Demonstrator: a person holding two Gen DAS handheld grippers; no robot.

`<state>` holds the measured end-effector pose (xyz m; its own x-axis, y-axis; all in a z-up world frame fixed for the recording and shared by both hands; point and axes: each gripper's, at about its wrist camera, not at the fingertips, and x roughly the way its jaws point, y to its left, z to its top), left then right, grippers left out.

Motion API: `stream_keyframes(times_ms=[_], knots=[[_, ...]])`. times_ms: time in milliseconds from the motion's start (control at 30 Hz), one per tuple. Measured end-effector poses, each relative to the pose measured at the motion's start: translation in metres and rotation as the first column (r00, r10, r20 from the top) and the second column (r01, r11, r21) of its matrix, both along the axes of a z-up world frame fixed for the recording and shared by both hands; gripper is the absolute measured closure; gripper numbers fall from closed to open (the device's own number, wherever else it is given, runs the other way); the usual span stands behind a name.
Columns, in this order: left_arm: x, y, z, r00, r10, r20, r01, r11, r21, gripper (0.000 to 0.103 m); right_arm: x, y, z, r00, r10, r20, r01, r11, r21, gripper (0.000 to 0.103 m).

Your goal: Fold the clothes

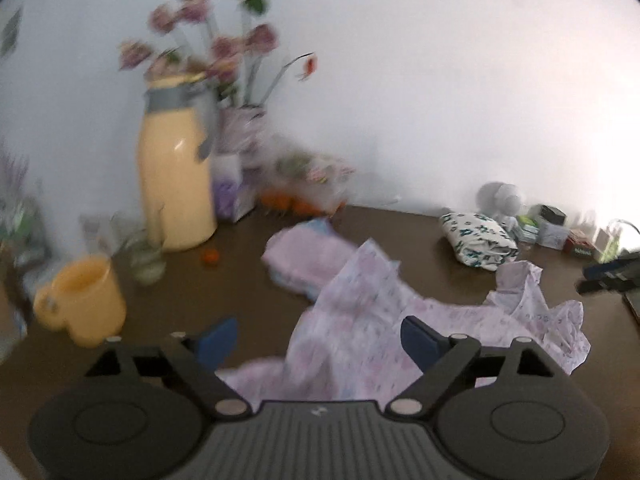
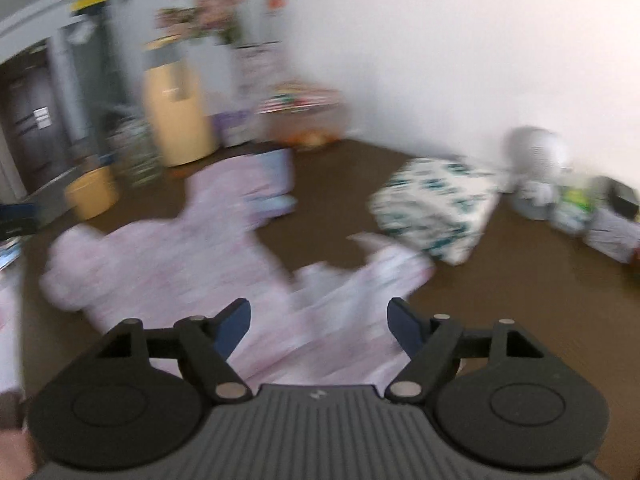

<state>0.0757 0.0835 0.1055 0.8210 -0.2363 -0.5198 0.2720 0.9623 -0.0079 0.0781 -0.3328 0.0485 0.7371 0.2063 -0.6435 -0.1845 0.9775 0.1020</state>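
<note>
nearest my left-wrist view, the left gripper (image 1: 318,340) has its blue fingers (image 1: 218,340) spread wide with nothing between the pads. the pale pink printed garment (image 1: 360,320) lies crumpled on the brown desk (image 1: 240,280) directly under and ahead of them; i cannot tell whether either finger touches the cloth. on the right-wrist view, the right gripper (image 2: 320,326) is likewise spread, its fingers (image 2: 404,326) apart and empty, hovering over the same garment (image 2: 180,264), which sprawls unfolded toward the left of that view. both views are motion-blurred, the right more so.

beyond the garment i note a folded pink and blue pile (image 1: 304,256) lying flat on the desk, just past the garment's raised edge. further right sits a folded white bundle with a teal print (image 1: 478,240), apart from the garment. a dark object, likely the other gripper (image 1: 612,272), shows at the right edge of the left view.

on the left side stand a yellow mug (image 1: 82,300), a clear glass (image 1: 144,256) and a tall yellow flask with a grey collar (image 1: 176,168). a small orange fruit (image 1: 209,257) lies near the flask's base. behind are pink flowers in a vase (image 1: 216,52), a bagged heap of oranges (image 1: 296,200), a small white fan (image 1: 500,198) and assorted small boxes (image 1: 556,228) along the white wall (image 1: 440,80).
</note>
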Motion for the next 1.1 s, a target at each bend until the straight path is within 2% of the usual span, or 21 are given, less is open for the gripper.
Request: stream_keyframes(times_ms=[67, 167, 233, 400, 533, 600, 633, 667, 700, 733, 767, 867, 1000, 1100], knots=[[0.031, -0.018, 0.001, 0.999, -0.029, -0.035, 0.03, 0.999, 0.033, 0.013, 0.025, -0.013, -0.004, 0.998, -0.056, -0.02, 0.056, 0.998, -0.009, 0.026], [0.081, -0.044, -0.007, 0.99, -0.074, -0.123, 0.079, 0.996, 0.036, 0.013, 0.056, -0.026, -0.02, 0.993, -0.1, -0.061, 0.099, 0.995, -0.008, 0.026], [0.119, -0.063, -0.015, 0.978, -0.099, -0.183, 0.108, 0.993, 0.042, 0.013, 0.071, -0.028, -0.029, 0.99, -0.109, -0.09, 0.109, 0.994, -0.004, 0.027], [0.194, -0.116, -0.043, 0.959, -0.127, -0.254, 0.16, 0.981, 0.113, 0.013, 0.098, -0.027, -0.043, 0.984, -0.102, -0.145, 0.103, 0.995, -0.003, 0.026], [0.232, -0.142, -0.069, 0.95, -0.139, -0.28, 0.193, 0.965, 0.179, 0.014, 0.11, -0.035, -0.047, 0.977, -0.096, -0.192, 0.104, 0.994, 0.035, 0.026], [0.241, -0.145, -0.08, 0.932, -0.164, -0.323, 0.224, 0.961, 0.16, 0.021, 0.111, -0.039, -0.05, 0.975, -0.089, -0.204, 0.103, 0.993, 0.056, 0.026], [0.244, -0.145, -0.084, 0.922, -0.176, -0.346, 0.236, 0.962, 0.14, 0.038, 0.111, -0.04, -0.051, 0.974, -0.086, -0.21, 0.102, 0.993, 0.067, 0.027], [0.244, -0.143, -0.085, 0.915, -0.18, -0.361, 0.238, 0.963, 0.123, 0.079, 0.112, -0.042, -0.053, 0.973, -0.083, -0.215, 0.102, 0.992, 0.078, 0.034], [0.243, -0.14, -0.086, 0.908, -0.184, -0.376, 0.239, 0.965, 0.106, 0.099, 0.112, -0.043, -0.054, 0.972, -0.079, -0.221, 0.101, 0.991, 0.088, 0.055], [0.243, -0.138, -0.088, 0.901, -0.188, -0.39, 0.24, 0.967, 0.088, 0.101, 0.113, -0.045, -0.056, 0.971, -0.076, -0.227, 0.101, 0.99, 0.099, 0.069], [0.238, -0.133, -0.085, 0.905, -0.191, -0.379, 0.238, 0.968, 0.08, 0.102, 0.114, -0.047, -0.057, 0.97, -0.073, -0.233, 0.1, 0.989, 0.109, 0.088], [0.22, -0.118, -0.072, 0.923, -0.196, -0.332, 0.226, 0.973, 0.054, 0.103, 0.115, -0.051, -0.061, 0.967, -0.062, -0.248, 0.1, 0.985, 0.14, 0.089], [0.195, -0.089, -0.035, 0.967, -0.134, -0.216, 0.144, 0.989, 0.034, 0.103, 0.11, -0.053, -0.023, 0.983, -0.1, -0.151, 0.122, 0.982, 0.144, 0.089], [0.177, -0.065, 0.019, 0.997, -0.056, -0.055, 0.056, 0.998, -0.01, 0.103, 0.106, -0.054, 0.005, 0.989, -0.128, -0.078, 0.138, 0.979, 0.148, 0.089]])
